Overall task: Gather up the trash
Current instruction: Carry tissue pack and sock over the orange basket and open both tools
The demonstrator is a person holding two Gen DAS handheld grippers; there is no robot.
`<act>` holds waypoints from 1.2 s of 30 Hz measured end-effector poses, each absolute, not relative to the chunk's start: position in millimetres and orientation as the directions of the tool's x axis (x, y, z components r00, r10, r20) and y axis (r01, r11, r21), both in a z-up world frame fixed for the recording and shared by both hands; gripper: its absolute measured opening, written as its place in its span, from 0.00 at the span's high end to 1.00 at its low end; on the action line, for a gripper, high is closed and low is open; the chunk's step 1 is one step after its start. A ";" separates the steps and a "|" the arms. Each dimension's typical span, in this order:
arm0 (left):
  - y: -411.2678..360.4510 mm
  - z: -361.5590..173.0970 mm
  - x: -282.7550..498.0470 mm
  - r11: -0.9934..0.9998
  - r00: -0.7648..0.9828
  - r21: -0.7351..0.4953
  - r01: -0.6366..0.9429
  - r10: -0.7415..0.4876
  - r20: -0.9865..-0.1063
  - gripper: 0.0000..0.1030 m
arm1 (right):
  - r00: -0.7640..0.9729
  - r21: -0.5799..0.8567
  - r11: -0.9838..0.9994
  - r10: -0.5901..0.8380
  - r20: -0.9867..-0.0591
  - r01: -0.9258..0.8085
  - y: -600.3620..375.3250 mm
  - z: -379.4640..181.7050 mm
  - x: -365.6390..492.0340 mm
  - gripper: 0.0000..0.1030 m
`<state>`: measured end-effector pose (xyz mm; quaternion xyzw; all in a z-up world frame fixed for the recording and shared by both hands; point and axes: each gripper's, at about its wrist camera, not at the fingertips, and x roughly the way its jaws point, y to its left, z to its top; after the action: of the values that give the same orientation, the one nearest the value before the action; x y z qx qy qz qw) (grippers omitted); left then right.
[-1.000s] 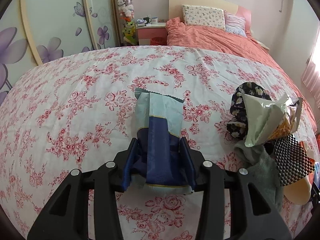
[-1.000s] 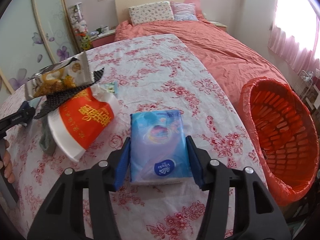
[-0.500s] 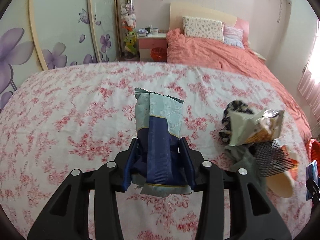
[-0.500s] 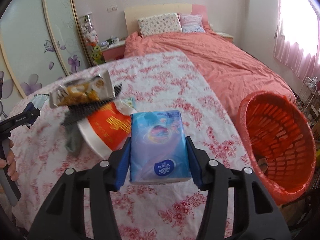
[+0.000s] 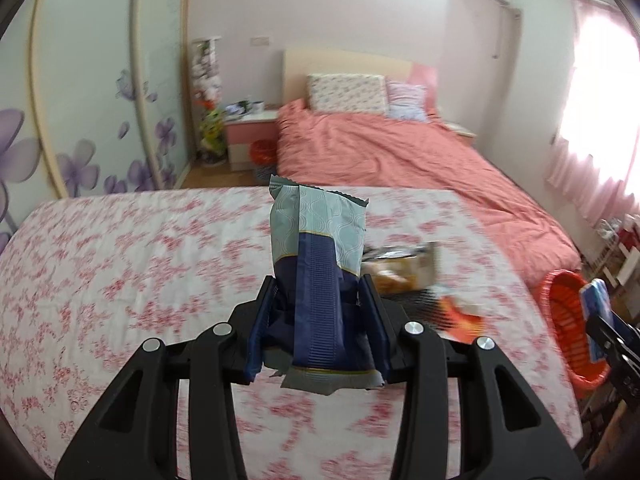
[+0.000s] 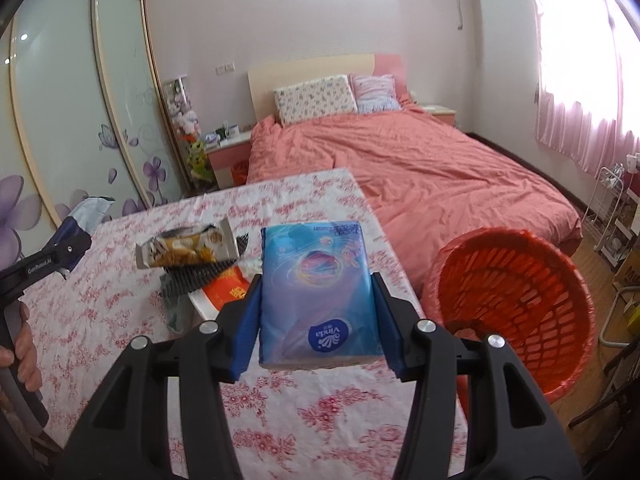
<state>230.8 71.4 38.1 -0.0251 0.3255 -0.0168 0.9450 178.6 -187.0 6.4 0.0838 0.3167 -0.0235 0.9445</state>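
Observation:
My left gripper (image 5: 318, 312) is shut on a crumpled blue and pale-green snack wrapper (image 5: 320, 256), held above the floral-covered table (image 5: 120, 264). My right gripper (image 6: 318, 308) is shut on a blue Vinda tissue pack (image 6: 316, 288), also lifted clear of the table (image 6: 120, 292). An orange plastic basket (image 6: 516, 308) stands on the floor to the right of the table; in the left wrist view the basket (image 5: 568, 320) shows at the far right. More trash stays on the table: a yellow snack bag (image 6: 188, 250), black mesh (image 6: 200, 278) and a red-printed paper cup (image 6: 224, 292).
A bed with a salmon cover (image 6: 420, 172) lies beyond the table. A wardrobe with purple flower doors (image 5: 80, 120) fills the left wall. A pink nightstand (image 5: 248, 132) and a small red bin (image 5: 262, 152) stand by the bed. A hand (image 6: 20, 344) holds the left tool.
Both grippers have risen with their loads and tilted up, so more of the room shows. The table and the trash pile have dropped lower and farther away in both views.

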 end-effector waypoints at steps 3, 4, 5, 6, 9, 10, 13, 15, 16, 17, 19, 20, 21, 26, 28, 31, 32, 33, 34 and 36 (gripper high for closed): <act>47.5 46.1 223.7 0.995 0.797 -0.067 0.079 -0.103 -0.595 0.59 | 0.813 0.146 0.983 -0.004 -0.582 0.110 -197.7 13.9 169.9 0.50; 42.9 47.1 222.5 0.993 0.798 -0.069 0.093 -0.116 -0.591 0.59 | 0.817 0.147 0.982 -0.011 -0.576 0.117 -201.6 15.9 167.1 0.50; 34.5 48.2 220.5 0.990 0.797 -0.074 0.116 -0.137 -0.588 0.59 | 0.820 0.148 0.981 -0.017 -0.571 0.124 -206.0 17.5 164.5 0.50; 30.0 48.7 219.6 0.989 0.795 -0.079 0.128 -0.150 -0.587 0.59 | 0.822 0.149 0.980 -0.022 -0.568 0.129 -209.7 18.6 162.4 0.50; 7.1 50.0 216.6 0.978 0.787 -0.096 0.184 -0.205 -0.582 0.59 | 0.828 0.150 0.977 -0.044 -0.559 0.153 -222.9 21.1 156.2 0.50; -2.0 50.2 216.0 0.974 0.784 -0.100 0.205 -0.224 -0.579 0.59 | 0.829 0.151 0.975 -0.052 -0.557 0.162 -228.5 21.8 154.1 0.50; -25.0 48.7 216.8 0.959 0.768 -0.114 0.258 -0.275 -0.579 0.59 | 0.831 0.156 0.969 -0.075 -0.550 0.191 -244.7 22.9 148.2 0.50; -38.4 47.4 217.0 0.950 0.756 -0.121 0.289 -0.304 -0.579 0.59 | 0.832 0.157 0.964 -0.095 -0.546 0.213 -254.6 22.9 145.6 0.50; -47.6 46.2 217.7 0.944 0.749 -0.125 0.306 -0.320 -0.581 0.59 | 0.832 0.159 0.961 -0.104 -0.544 0.225 -261.2 22.9 144.0 0.50; -55.0 44.6 218.6 0.938 0.741 -0.129 0.322 -0.335 -0.582 0.59 | 0.832 0.163 0.958 -0.113 -0.543 0.237 -267.6 22.7 142.6 0.50; -70.1 41.3 220.0 0.926 0.724 -0.138 0.352 -0.363 -0.587 0.59 | 0.831 0.177 0.949 -0.129 -0.541 0.262 -282.4 21.9 139.9 0.50; -77.5 40.0 221.5 0.919 0.714 -0.143 0.367 -0.377 -0.590 0.59 | 0.831 0.181 0.945 -0.135 -0.540 0.271 -286.8 20.9 139.9 0.50; -85.1 38.9 220.2 0.913 0.706 -0.147 0.381 -0.390 -0.591 0.59 | 0.830 0.187 0.941 -0.141 -0.540 0.281 -293.0 20.3 138.6 0.50; -129.8 32.0 222.4 0.872 0.656 -0.164 0.460 -0.459 -0.599 0.59 | 0.824 0.224 0.913 -0.174 -0.539 0.340 -330.4 14.6 133.8 0.50; -150.5 27.4 222.4 0.854 0.632 -0.165 0.493 -0.483 -0.606 0.59 | 0.821 0.245 0.899 -0.184 -0.540 0.362 -344.4 10.9 132.8 0.50; -175.4 20.0 224.3 0.831 0.600 -0.171 0.530 -0.510 -0.617 0.59 | 0.816 0.285 0.875 -0.189 -0.546 0.392 -368.0 3.7 132.0 0.50; -183.6 17.5 224.3 0.822 0.588 -0.171 0.544 -0.519 -0.621 0.59 | 0.814 0.299 0.865 -0.189 -0.549 0.402 -376.3 0.6 132.6 0.50; -193.4 13.9 224.9 0.812 0.575 -0.170 0.558 -0.526 -0.626 0.59 | 0.811 0.312 0.855 -0.190 -0.553 0.414 -385.3 -2.9 132.7 0.50; -198.0 12.4 225.0 0.806 0.567 -0.170 0.567 -0.531 -0.630 0.59 | 0.808 0.317 0.850 -0.193 -0.556 0.421 -390.8 -4.7 133.2 0.50; -210.0 8.4 225.4 0.792 0.548 -0.168 0.587 -0.540 -0.639 0.59 | 0.800 0.320 0.839 -0.204 -0.565 0.440 -403.4 -11.2 134.2 0.50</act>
<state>225.4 -210.0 8.4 0.0329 0.3515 -0.3205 0.8790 134.2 -403.4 -11.2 0.2238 0.2639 -0.1748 0.9218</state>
